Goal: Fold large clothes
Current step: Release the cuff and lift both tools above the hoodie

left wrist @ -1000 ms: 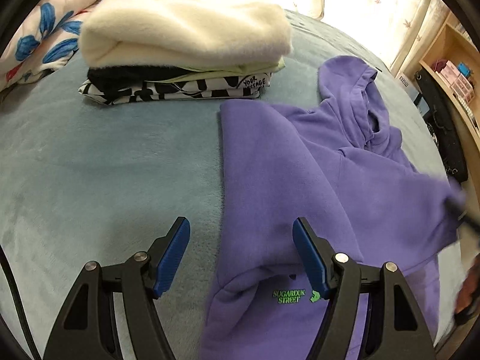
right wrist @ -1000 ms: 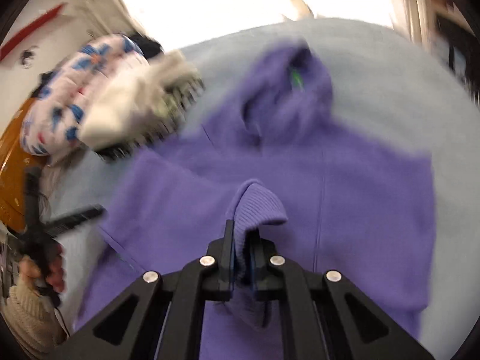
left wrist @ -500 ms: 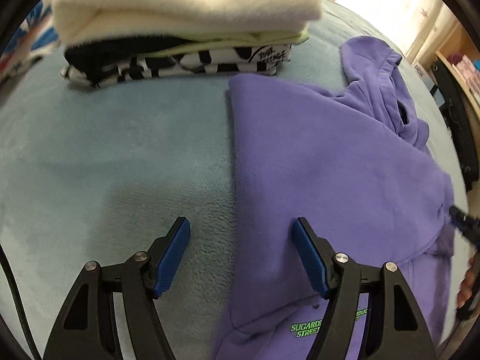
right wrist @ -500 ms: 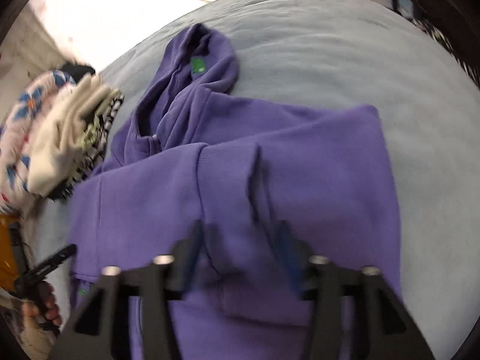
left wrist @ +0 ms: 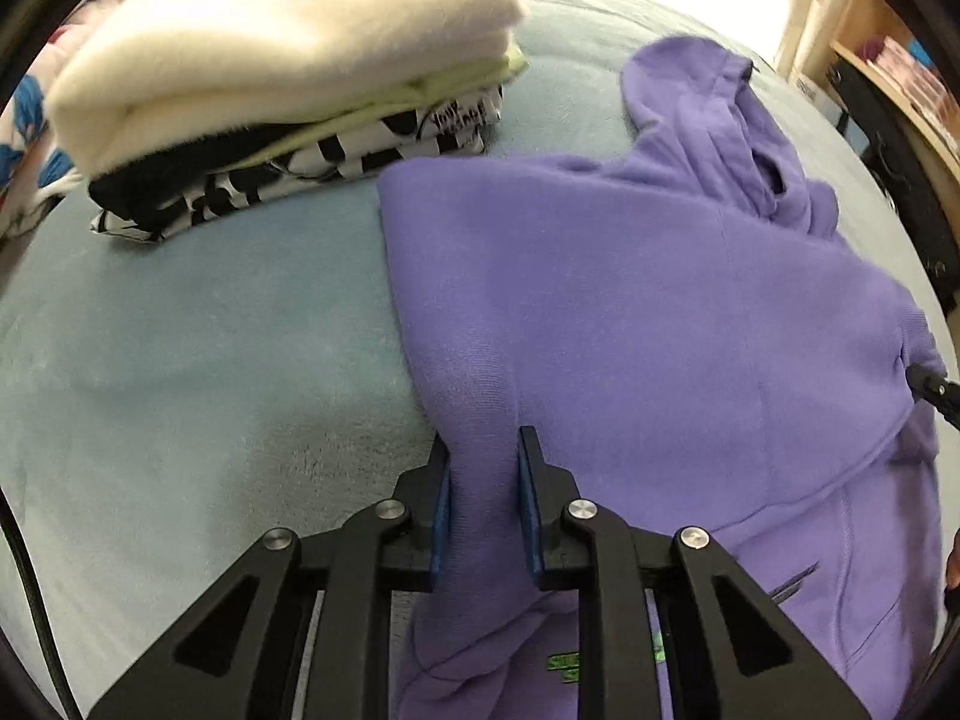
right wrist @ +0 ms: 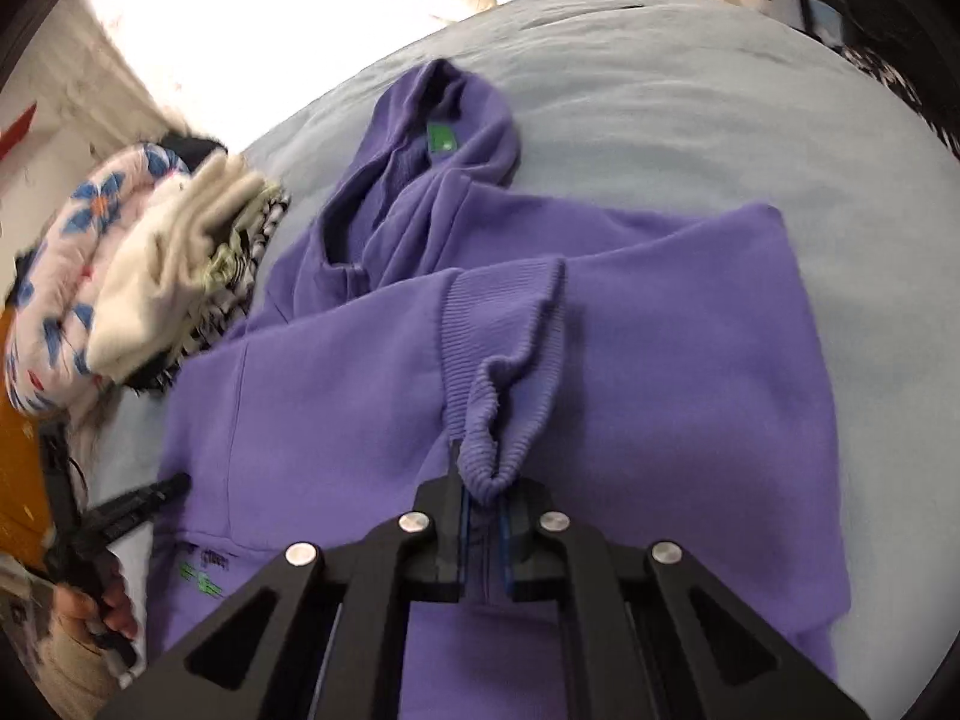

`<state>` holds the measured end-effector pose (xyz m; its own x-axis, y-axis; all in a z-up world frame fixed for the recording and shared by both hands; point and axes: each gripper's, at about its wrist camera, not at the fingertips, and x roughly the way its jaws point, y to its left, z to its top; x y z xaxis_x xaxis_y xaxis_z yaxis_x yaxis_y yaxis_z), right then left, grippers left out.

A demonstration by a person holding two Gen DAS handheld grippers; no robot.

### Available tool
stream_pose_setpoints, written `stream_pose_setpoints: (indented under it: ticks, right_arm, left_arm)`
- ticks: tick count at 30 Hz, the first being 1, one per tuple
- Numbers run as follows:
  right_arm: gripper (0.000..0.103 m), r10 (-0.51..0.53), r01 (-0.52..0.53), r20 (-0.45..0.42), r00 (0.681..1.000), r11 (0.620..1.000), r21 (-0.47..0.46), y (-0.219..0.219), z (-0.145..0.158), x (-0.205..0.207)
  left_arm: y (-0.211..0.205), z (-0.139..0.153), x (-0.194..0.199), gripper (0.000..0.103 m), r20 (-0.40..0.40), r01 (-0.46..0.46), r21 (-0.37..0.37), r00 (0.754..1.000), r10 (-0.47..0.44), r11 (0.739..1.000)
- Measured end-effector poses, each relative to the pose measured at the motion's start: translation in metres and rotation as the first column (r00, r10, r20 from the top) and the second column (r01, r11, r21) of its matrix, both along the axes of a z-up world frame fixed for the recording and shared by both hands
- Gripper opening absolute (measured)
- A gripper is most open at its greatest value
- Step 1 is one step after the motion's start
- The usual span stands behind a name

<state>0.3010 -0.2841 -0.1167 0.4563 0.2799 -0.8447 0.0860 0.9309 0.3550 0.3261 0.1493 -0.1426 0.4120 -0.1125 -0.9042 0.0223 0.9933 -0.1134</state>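
Observation:
A purple hoodie [left wrist: 630, 300] lies flat on the bed, hood [left wrist: 708, 114] at the far end, one side folded in. My left gripper [left wrist: 483, 450] is closing its jaws on the hoodie's left folded edge; fabric fills the gap between the blue pads. In the right wrist view the hoodie [right wrist: 660, 360] spreads out below, and my right gripper [right wrist: 485, 480] is shut on the bunched ribbed cuff [right wrist: 498, 360] of the sleeve laid across the body. The left gripper's tip [right wrist: 138, 507], held by a hand, shows at the hoodie's left edge.
A stack of folded clothes [left wrist: 288, 60], cream fleece on top and a black-and-white print below, sits beyond the hoodie's left corner on the pale blue blanket [left wrist: 180, 360]. A floral quilt [right wrist: 66, 276] lies behind the stack. Wooden shelves [left wrist: 900, 78] stand to the right.
The left gripper came down onto the hoodie's edge and went from wide open to pinching it. The right gripper let go of the cuff, dropped lower, and shut on it again.

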Motion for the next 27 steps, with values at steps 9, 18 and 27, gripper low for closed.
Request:
stream_pose_setpoints:
  ticks: [9,18,27]
  right_arm:
    - [0.039,-0.045,0.054,0.068,0.997,0.991,-0.124,0.001,0.025,-0.021]
    - [0.039,0.197,-0.16,0.172,0.965,0.965,-0.206,0.105,0.038,0.012]
    - [0.033,0.207,-0.172,0.096,0.974,0.942,-0.288,0.115,-0.004,0.054]
  left_arm:
    - [0.005,0.035,-0.021,0.045,0.117,-0.021,0.149,0.993,0.003,0.989]
    - [-0.062,0.072,-0.009,0.061,0.276,0.066,0.05,0.958,-0.077,0.997]
    - [-0.077,0.006,0.054,0.06,0.196,-0.051,0.153,0.98,0.02,0.987]
